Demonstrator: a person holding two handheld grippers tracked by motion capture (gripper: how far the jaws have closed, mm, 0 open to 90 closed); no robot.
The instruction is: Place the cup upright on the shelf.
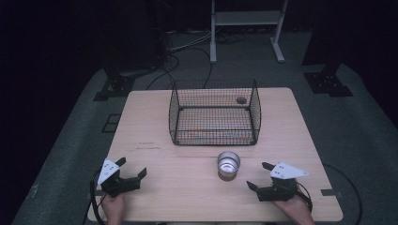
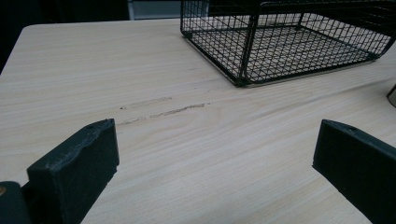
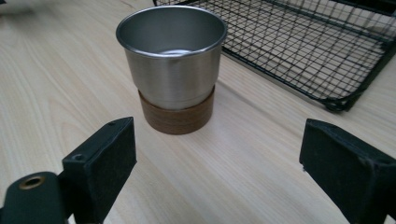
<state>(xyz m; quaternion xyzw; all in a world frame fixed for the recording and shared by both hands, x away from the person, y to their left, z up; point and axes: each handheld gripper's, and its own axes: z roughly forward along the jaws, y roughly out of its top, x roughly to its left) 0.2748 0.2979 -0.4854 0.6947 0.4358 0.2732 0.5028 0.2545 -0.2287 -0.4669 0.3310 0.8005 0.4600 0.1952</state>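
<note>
A steel cup point(image 1: 228, 163) stands upright on the wooden table point(image 1: 155, 164), seated in a brown wooden base ring point(image 3: 177, 116) that wraps its foot. The right gripper view looks into its mouth: the polished inside holds nothing visible. Just behind the cup sits a black wire basket point(image 1: 214, 112), its near edge close to the cup but not touching it; the front side is low, the other walls stand up. A small dark round object point(image 1: 241, 100) shows at the basket's far right corner, though whether it lies inside or behind the mesh I cannot tell. The rest of the basket floor is bare mesh. The right gripper point(image 1: 262, 176) hovers low over the table to the right of the cup, jaws spread wide with nothing between them and the cup a little ahead of its tips. The left gripper point(image 1: 133, 167) rests near the table's front left corner, well apart from the cup, its jaws also spread wide over bare wood, pointing toward the basket.
</note>
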